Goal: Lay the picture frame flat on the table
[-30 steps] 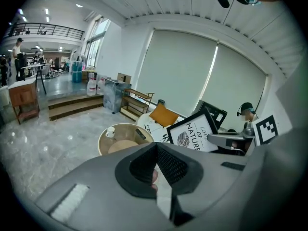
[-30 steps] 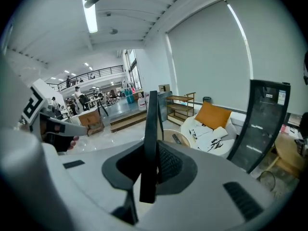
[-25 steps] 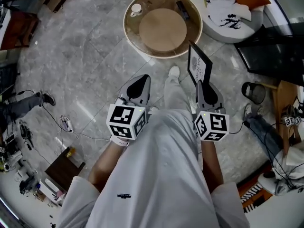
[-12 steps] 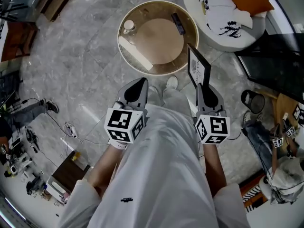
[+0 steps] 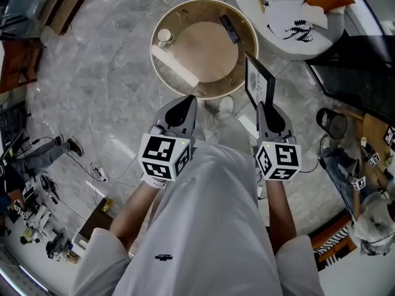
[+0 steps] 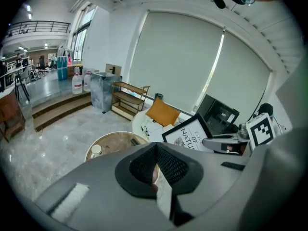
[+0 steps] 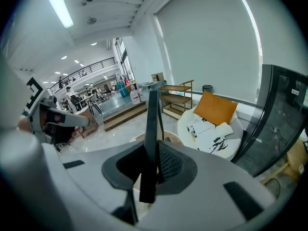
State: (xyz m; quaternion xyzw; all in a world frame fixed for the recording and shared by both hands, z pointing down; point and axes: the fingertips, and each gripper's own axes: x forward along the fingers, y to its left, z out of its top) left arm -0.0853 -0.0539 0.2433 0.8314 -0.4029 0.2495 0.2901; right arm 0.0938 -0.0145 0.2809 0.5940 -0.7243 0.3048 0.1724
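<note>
Clamped edge-on in the right tool [image 5: 264,107]: picture frame [image 5: 259,85], upright, just beside the rim of the round desk [image 5: 153,47]. Left tool [image 5: 187,99] closed, empty, near the same rim. Likely stiff, light, glass-fronted, so fragile; best gripped on the rigid border, lowered gently.

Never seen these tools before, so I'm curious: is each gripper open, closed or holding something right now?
Left gripper: closed, empty.
Right gripper: closed on the picture frame.

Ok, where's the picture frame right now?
Head view, right of centre: the frame stands upright, clamped in the right gripper, just off the right edge of the round table, not yet on it.
</note>
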